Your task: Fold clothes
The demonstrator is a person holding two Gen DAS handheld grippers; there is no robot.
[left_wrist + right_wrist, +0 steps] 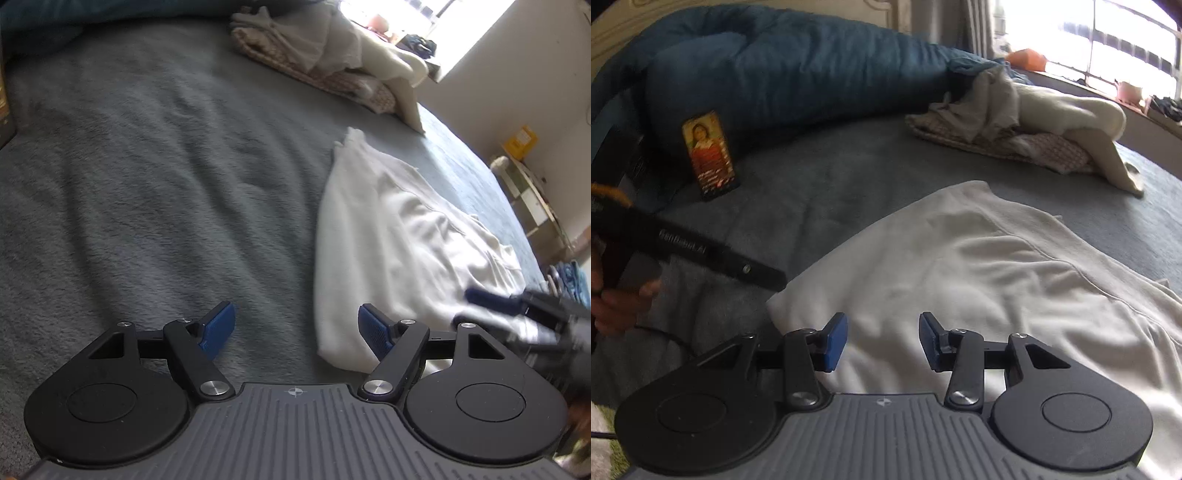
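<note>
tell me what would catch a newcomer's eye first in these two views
The white garment spread on the grey bedspread stands out first, lying just ahead of the open right gripper. Next comes the big blue duvet bunched along the head of the bed, with a pile of pale clothes beside it near the bright window. The left gripper is open over bare bedspread.

Claws: two, a left claw (pixel 296 334) and a right claw (pixel 882 341), each with two blue fingertips (pixel 218 328) set apart. White garments spread flat on the bed (pixel 147 166): one, a white garment (pixel 979 277). Heaps of unfolded clothes (pixel 1015 122) at the far side: one; number of pieces within cannot be told. Blue duvets (pixel 794 70): one. Picture cards (pixel 709 155) standing upright: one.
</note>
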